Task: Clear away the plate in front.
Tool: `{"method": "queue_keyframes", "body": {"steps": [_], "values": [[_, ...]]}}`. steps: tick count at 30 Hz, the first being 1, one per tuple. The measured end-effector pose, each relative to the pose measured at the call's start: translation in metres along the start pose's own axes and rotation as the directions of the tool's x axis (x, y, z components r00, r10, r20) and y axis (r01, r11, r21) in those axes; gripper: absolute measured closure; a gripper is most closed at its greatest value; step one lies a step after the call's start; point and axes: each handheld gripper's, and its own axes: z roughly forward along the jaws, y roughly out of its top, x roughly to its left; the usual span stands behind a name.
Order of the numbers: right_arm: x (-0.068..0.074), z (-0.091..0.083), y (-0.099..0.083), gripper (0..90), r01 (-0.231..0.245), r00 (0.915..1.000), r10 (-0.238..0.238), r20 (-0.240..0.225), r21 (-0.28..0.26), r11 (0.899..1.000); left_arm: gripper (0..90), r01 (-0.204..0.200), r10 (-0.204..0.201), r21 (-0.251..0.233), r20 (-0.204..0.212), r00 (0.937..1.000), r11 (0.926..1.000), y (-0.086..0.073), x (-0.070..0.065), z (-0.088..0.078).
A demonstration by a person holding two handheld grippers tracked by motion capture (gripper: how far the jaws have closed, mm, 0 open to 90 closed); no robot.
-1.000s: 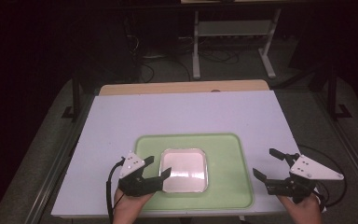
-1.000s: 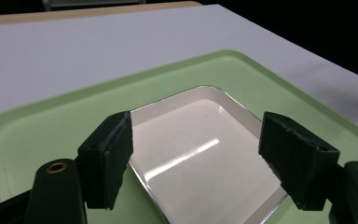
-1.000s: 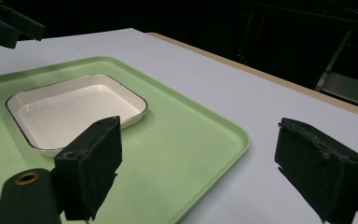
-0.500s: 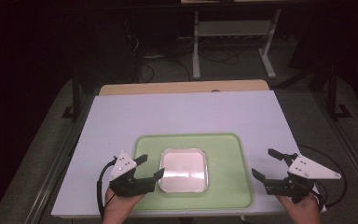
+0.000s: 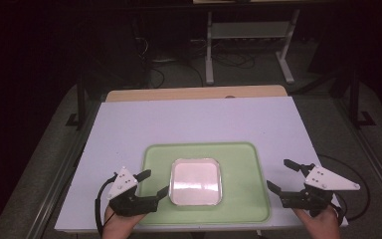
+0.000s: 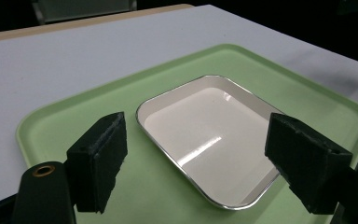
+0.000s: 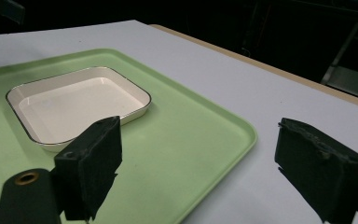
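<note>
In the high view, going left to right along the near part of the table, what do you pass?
Left gripper → near-left rim of the green tray → white dish → right rim of the tray → right gripper.

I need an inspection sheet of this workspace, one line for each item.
Surface: white table top, bare round the tray.
Job's things: white dish lies empty on green tray.
Clutter: nothing seen.
Tongs: left tongs open and just widening, nothing between them, at the tray's left edge; right tongs open, beside the tray's right edge.
Cables: black cable trails from the left tongs.
Surroundings: dark floor, metal stand behind.
</note>
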Motion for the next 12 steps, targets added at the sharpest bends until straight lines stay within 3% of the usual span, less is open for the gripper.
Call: {"method": "queue_keyframes", "body": {"steps": [12], "values": [[0.002,0.002,0.0,13.9,0.006,0.9997,-0.006,-0.024,0.004,1.0,20.4,-0.01,0.01,-0.006,-0.006,0.9999,0.9999,-0.014,0.007,-0.007]]}}
